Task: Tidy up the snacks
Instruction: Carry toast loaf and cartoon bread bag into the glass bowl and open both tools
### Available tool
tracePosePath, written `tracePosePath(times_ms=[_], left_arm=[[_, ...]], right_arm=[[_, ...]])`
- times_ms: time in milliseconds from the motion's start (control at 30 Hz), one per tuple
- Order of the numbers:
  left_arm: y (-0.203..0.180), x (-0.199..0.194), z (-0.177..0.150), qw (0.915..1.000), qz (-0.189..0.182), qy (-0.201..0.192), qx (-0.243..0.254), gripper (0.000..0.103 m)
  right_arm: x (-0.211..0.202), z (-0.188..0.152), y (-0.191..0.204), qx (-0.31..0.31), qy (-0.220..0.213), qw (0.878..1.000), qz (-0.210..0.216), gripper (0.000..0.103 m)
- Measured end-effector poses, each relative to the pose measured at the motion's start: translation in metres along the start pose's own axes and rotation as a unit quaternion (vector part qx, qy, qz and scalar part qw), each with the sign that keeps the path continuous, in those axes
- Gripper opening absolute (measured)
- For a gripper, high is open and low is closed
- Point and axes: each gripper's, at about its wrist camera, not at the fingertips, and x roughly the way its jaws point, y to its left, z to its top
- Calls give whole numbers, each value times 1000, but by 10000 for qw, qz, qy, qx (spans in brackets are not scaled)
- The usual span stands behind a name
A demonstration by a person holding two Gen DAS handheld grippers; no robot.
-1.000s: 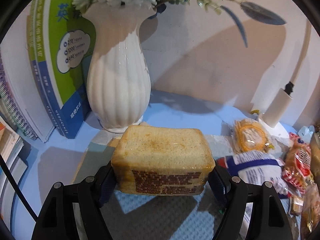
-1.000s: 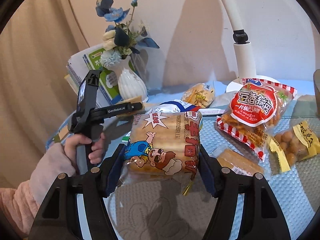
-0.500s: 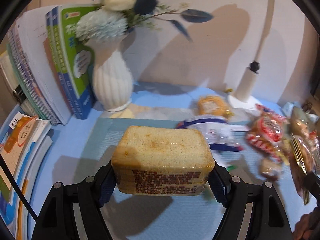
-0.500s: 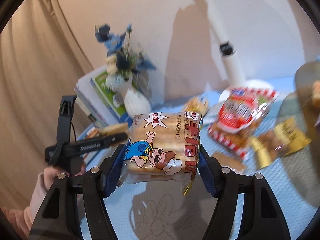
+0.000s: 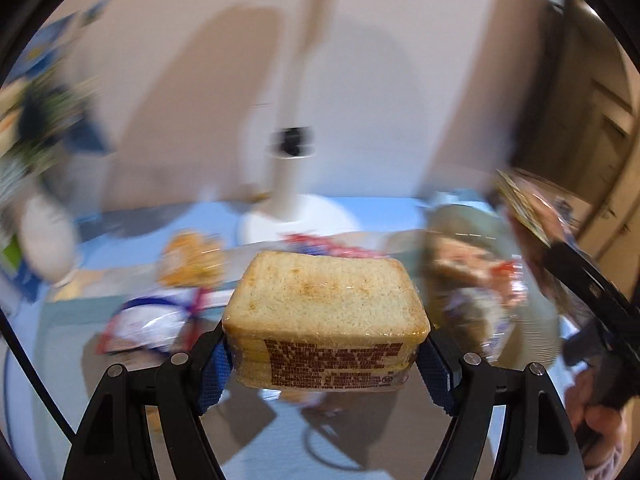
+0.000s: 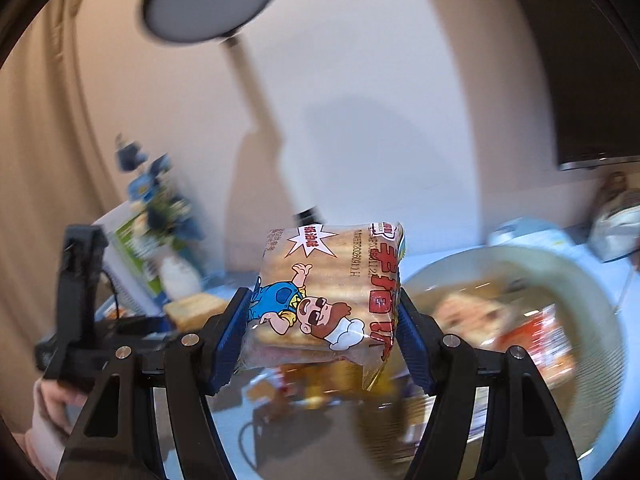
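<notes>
My left gripper (image 5: pixel 326 354) is shut on a clear-wrapped sandwich of sliced bread (image 5: pixel 325 304), held above the blue table. My right gripper (image 6: pixel 322 334) is shut on a bread pack with a cartoon figure (image 6: pixel 326 300), lifted in the air. A round pale-green basket (image 6: pixel 516 264) with snack packs inside lies right of and below the right gripper; in the left wrist view the basket (image 5: pixel 460 224) is blurred at the right. Loose snack packs, an orange one (image 5: pixel 192 258) and a white-and-blue one (image 5: pixel 148 322), lie on the table behind the sandwich.
A white lamp base (image 5: pixel 296 216) and its stem stand at the back by the wall. A white vase with blue flowers (image 6: pixel 178 276) and books stand at the left. A hand (image 6: pixel 52 408) holds the left gripper's body. A dark cabinet (image 6: pixel 592 60) hangs upper right.
Both grippers have risen and swung to the right with their packs still held. The vase and books slid to the left edge, and the basket has come into view.
</notes>
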Motion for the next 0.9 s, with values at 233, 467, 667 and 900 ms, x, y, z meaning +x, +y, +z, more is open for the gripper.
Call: tracePosePath(times_ms=[233, 467, 667, 900], left_arm=[[-101, 40, 6, 9929, -926, 385, 642, 78], [-164, 81, -5, 9766, -1587, 927, 1117, 90], [-157, 76, -4, 9797, -1324, 802, 1270, 95], [-121, 65, -5, 9872, -1019, 754, 963, 95]], right_arm=[[-6, 29, -72, 229, 45, 9982, -544, 68], [14, 25, -124, 846, 352, 9908, -993, 95], [2, 19, -134, 1181, 289, 9885, -900, 99], [2, 26, -101, 1102, 219, 9904, -807, 100]])
